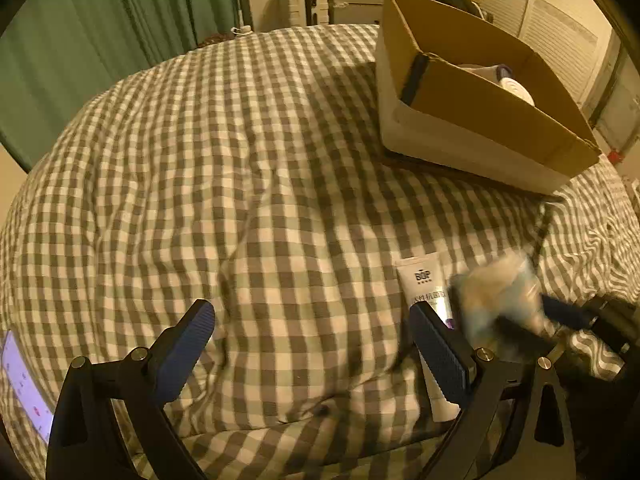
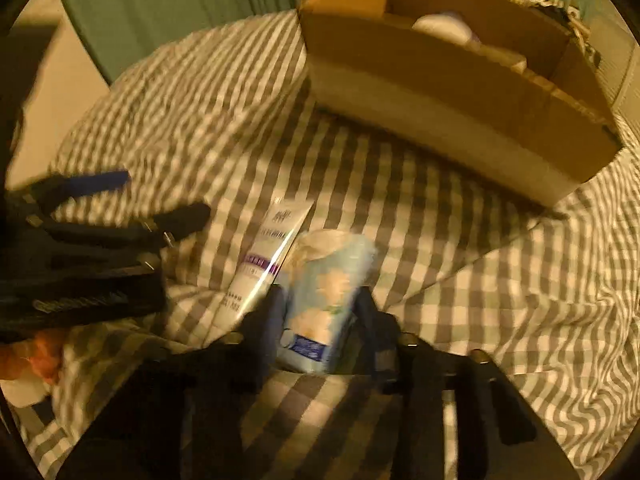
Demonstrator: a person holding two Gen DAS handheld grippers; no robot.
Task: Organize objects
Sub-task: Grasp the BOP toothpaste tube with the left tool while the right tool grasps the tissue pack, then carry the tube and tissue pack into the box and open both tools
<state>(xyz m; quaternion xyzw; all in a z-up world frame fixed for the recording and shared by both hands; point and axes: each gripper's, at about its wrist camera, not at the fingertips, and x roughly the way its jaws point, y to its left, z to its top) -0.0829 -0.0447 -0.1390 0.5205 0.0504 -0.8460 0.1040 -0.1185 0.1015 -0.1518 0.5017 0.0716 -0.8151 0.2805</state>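
Observation:
My right gripper (image 2: 320,300) is shut on a light blue tissue pack (image 2: 326,292) with a flower print and holds it just above the checked bed cover; the view is blurred. The pack also shows, blurred, in the left wrist view (image 1: 500,300). A white tube with purple print (image 2: 266,260) lies on the cover just left of the pack and shows partly behind my left gripper's right finger (image 1: 426,284). My left gripper (image 1: 312,344) is open and empty over the cover. The cardboard box (image 1: 472,120) stands at the far right with white items inside; it also shows in the right wrist view (image 2: 440,92).
The grey-and-white checked bed cover (image 1: 240,180) fills both views. A lit phone screen (image 1: 22,384) lies at the lower left. Green curtains (image 1: 100,32) hang behind the bed. An orange and white object (image 2: 36,364) lies at the left edge.

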